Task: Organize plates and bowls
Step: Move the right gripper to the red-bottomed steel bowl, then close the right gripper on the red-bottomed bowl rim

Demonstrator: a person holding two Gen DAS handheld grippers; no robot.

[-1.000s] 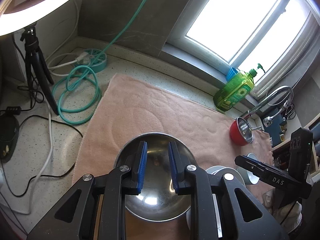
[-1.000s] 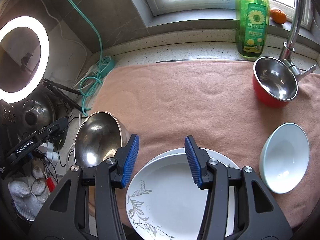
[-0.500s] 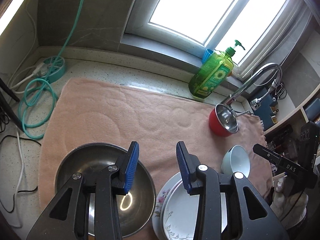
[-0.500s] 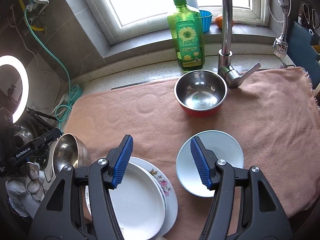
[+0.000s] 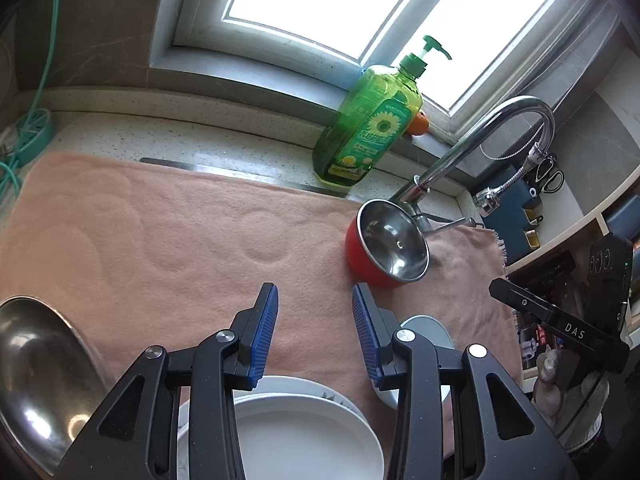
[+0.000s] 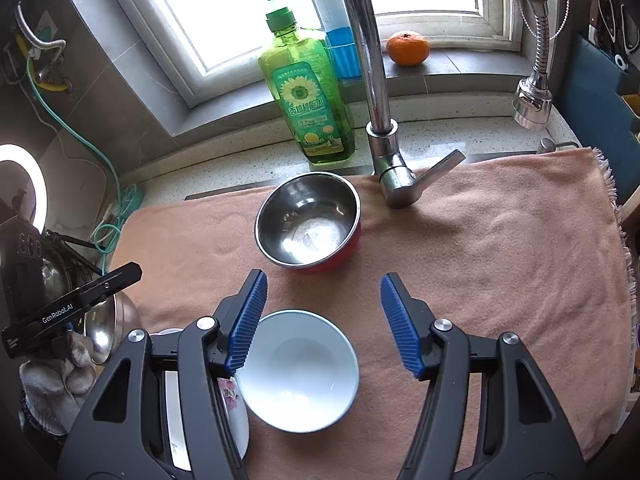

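In the left wrist view, the left gripper (image 5: 314, 334) is at the bottom middle of the frame. Its blue fingers (image 5: 262, 334) are spread apart and hold nothing. Under them lies a stack of white plates (image 5: 304, 436) on the pink towel (image 5: 168, 236). A big steel bowl (image 5: 36, 376) sits at the lower left edge. A red bowl (image 5: 390, 246) with a shiny inside is at the middle right, near the tap (image 5: 476, 144). A green soap bottle (image 5: 370, 124) stands at the upper middle.

In the right wrist view, the right gripper (image 6: 322, 324) is at the bottom, wide open and holding nothing. A white bowl (image 6: 298, 370) sits low in the middle, right beside the left finger. The red bowl (image 6: 308, 222) is in the middle, above it. The plates (image 6: 236, 412) peek out at the lower left. The other gripper (image 6: 68, 312) shows at the left edge. An orange (image 6: 408, 48) rests on the window sill, upper right.
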